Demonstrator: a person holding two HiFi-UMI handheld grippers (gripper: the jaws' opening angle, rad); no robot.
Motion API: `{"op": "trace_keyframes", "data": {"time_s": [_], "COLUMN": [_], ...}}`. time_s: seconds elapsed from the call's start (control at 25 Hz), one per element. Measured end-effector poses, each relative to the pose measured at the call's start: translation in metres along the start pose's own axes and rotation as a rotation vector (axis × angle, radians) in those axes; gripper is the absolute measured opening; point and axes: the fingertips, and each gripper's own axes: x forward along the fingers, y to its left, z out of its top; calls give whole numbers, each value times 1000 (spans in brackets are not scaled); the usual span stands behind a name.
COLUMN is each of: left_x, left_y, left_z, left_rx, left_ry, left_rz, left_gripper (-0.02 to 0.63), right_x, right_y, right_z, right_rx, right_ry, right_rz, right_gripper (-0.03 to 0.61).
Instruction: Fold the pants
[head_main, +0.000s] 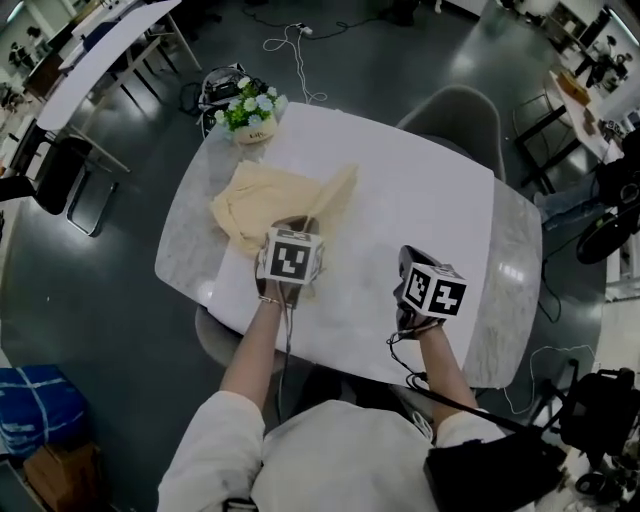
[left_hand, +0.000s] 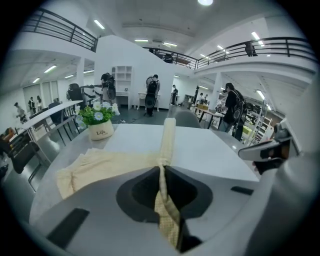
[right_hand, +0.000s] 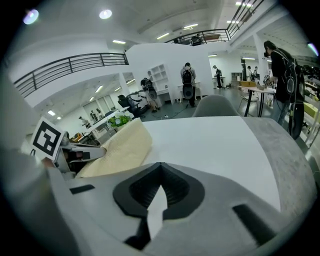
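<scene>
Between the jaws of the left claw (left_hand: 161, 169), an edge of the crumpled pale-yellow fabric pants (head_main: 265, 200) is clamped; the right claw (right_hand: 160, 167) is closed on nothing. Folding seems barely started.

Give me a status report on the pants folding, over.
Left gripper shut on the pants, fabric lifted. Right gripper shut, empty. Flower pot beyond pants, not blocking.
</scene>
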Motion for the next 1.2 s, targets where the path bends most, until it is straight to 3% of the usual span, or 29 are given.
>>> {"op": "trace_keyframes", "data": {"time_s": [0.36,0.64,0.88,1.04,1.2], "left_x": [-27,-45,-15,-16,-22], "left_y": [80,166,225,241,243], "left_z": [4,16,-17,-31,-30], "left_rx": [-52,-40,-130,-177,-167], "left_ry": [29,5,22,-27,-65], "left_rz": [43,169,218,280,325], "left_gripper": [34,34,38,70,75], "right_x": [31,59,80,89,89], "right_y": [55,90,93,88,86], "right_z": [20,27,10,-7,-12], "right_rx": [-35,-67,-98,-97,-91], "right_ry": [14,37,83,109,113], "right_rz": [39,71,63,53,57], "right_gripper": [-8,-8,-8,-8,-8]}}
